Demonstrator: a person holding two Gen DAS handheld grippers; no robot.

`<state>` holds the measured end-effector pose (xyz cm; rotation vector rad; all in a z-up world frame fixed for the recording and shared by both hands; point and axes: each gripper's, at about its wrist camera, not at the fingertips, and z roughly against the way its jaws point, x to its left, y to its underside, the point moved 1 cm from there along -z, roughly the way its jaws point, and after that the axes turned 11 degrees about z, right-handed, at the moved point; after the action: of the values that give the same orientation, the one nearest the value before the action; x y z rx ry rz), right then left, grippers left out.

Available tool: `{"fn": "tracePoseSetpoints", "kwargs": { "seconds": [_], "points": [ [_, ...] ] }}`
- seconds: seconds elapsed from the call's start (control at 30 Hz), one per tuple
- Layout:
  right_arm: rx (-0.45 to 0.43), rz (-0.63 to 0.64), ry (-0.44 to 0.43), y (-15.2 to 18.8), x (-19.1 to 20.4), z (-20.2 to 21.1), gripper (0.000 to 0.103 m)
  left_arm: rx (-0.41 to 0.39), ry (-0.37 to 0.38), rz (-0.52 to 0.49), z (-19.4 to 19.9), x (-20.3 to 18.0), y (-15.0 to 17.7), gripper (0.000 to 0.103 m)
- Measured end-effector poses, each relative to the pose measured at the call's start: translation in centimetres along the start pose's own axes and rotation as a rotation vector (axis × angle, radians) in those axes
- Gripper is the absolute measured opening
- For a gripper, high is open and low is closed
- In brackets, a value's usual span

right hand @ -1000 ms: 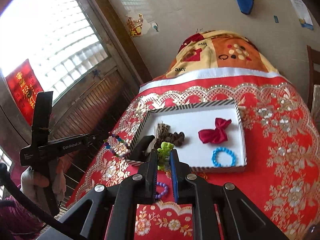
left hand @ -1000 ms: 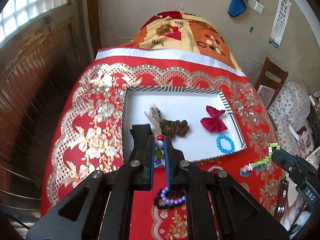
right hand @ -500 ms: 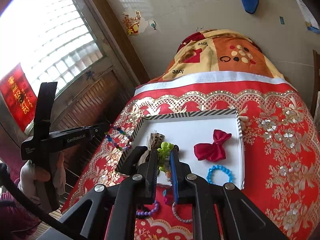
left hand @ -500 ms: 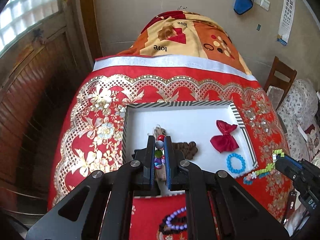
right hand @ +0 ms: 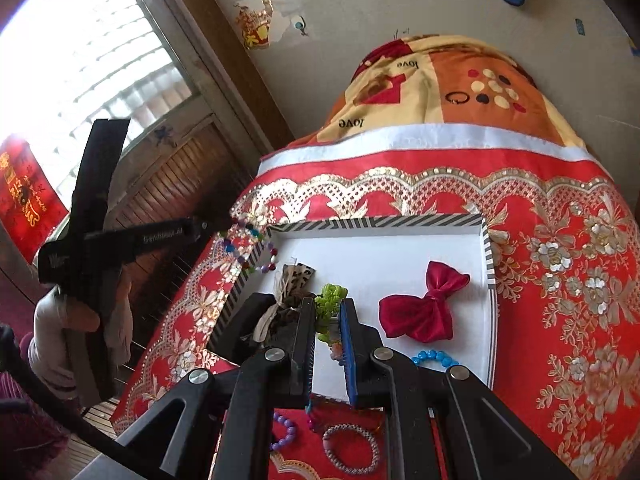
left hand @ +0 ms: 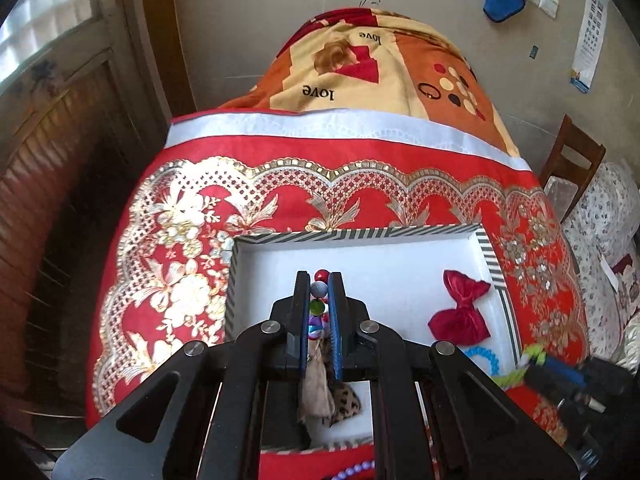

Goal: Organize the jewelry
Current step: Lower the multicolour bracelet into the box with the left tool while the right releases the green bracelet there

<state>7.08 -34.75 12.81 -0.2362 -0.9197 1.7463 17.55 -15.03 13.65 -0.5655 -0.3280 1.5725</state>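
A white tray with a striped rim (left hand: 352, 235) (right hand: 376, 222) lies on the red tablecloth. In it are a red bow (left hand: 460, 308) (right hand: 424, 308), a blue bead bracelet (left hand: 486, 358) (right hand: 434, 358) and a leopard-print bow (left hand: 340, 400) (right hand: 294, 280). My left gripper (left hand: 319, 280) is shut on a multicoloured bead bracelet (left hand: 318, 290) above the tray's left part; the bracelet hangs over the tray's left rim in the right wrist view (right hand: 248, 252). My right gripper (right hand: 328, 304) is shut on a green bead bracelet (right hand: 330, 300) over the tray's near edge.
A purple bead bracelet (right hand: 286, 434) and a silver bracelet (right hand: 352, 450) lie on the cloth before the tray. A patterned blanket heap (left hand: 380, 64) sits at the back. A wooden chair (left hand: 572, 168) stands at the right. A wooden wall and window are at the left.
Both grippers have moved forward with their bracelets, from before the tray's near edge to over the tray. The tray's contents have not moved.
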Motion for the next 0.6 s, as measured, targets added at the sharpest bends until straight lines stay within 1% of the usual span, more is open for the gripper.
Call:
{"fn": "tracePoseSetpoints", "kwargs": {
  "seconds": [0.17, 0.3, 0.47, 0.6],
  "points": [
    [0.052, -0.001, -0.023, 0.4, -0.2, -2.3, 0.011, 0.020, -0.012, 0.042, -2.8, 0.6, -1.0, 0.008],
    [0.098, 0.001, -0.051, 1.0, -0.1, -4.8, 0.011, 0.049, -0.057, 0.087, -5.5, 2.4, -1.3, 0.008],
    [0.166, -0.033, -0.124, 2.4, -0.2, -8.9, 0.011, 0.088, -0.125, 0.136, -8.3, 5.2, -0.7, 0.008],
    [0.228, -0.028, -0.177, 3.5, 0.5, -11.6, 0.011, 0.114, -0.143, 0.150, -9.6, 6.1, 0.0, 0.008]
  ]
}}
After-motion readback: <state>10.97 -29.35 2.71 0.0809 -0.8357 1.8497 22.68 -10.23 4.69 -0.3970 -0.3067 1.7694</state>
